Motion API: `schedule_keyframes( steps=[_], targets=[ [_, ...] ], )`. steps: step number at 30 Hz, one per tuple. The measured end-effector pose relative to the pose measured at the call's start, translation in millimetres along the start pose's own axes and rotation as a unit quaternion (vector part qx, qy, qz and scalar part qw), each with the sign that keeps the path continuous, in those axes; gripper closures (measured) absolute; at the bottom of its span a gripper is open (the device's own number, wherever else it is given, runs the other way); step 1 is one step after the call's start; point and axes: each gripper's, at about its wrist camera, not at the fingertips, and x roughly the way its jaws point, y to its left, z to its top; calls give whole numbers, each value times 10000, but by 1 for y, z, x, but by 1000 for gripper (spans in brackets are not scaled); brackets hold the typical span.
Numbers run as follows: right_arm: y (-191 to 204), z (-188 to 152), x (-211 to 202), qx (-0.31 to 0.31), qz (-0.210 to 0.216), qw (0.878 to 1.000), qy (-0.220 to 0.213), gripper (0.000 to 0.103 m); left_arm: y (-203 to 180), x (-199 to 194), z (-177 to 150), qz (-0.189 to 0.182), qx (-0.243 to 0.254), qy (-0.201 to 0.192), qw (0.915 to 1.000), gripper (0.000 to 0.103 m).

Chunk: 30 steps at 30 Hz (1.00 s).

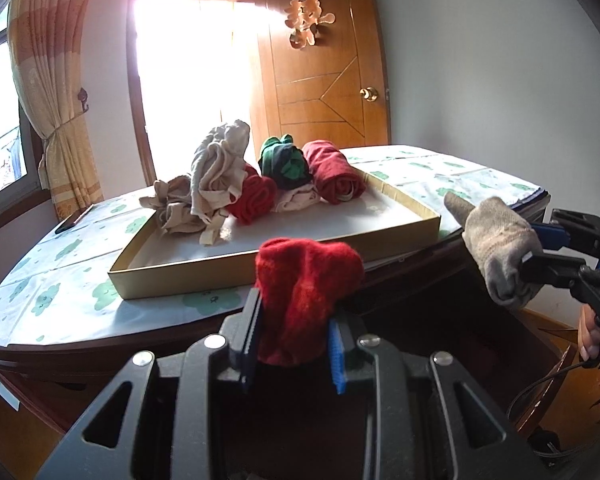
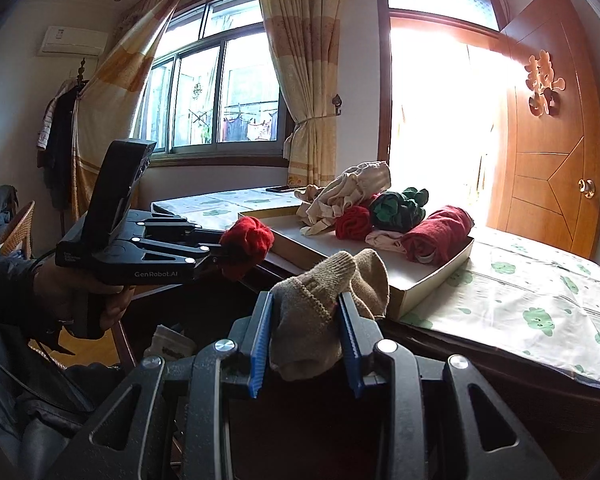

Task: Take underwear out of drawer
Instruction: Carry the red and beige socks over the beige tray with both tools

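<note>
Your left gripper (image 1: pixel 294 328) is clamped on a fuzzy red knit bundle (image 1: pixel 306 296), held just in front of the shallow gold cardboard tray (image 1: pixel 260 258). Your right gripper (image 2: pixel 306 334) pinches a beige knit bundle (image 2: pixel 324 312) before the tray's near corner. Rolled red, green and cream garments (image 1: pixel 260 184) lie at the tray's far end.

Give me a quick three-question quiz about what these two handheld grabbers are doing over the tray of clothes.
1. True or false: the left gripper is clamped on a red bundle.
2. What does the right gripper hold? A) beige sock bundle B) green roll C) nothing
3. Fill in: the rolled clothes sit in a shallow ___ on the table.

Key: 1 true; 2 A; 3 tray.
</note>
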Motion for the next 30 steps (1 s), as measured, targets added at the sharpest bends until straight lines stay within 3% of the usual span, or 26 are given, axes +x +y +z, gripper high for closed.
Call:
schedule_keyframes(
  steps=[30],
  targets=[
    [-2,11,-8,33,-157,9989,-444,68,1,-13,14,189,5,-485,9986,76]
  ],
)
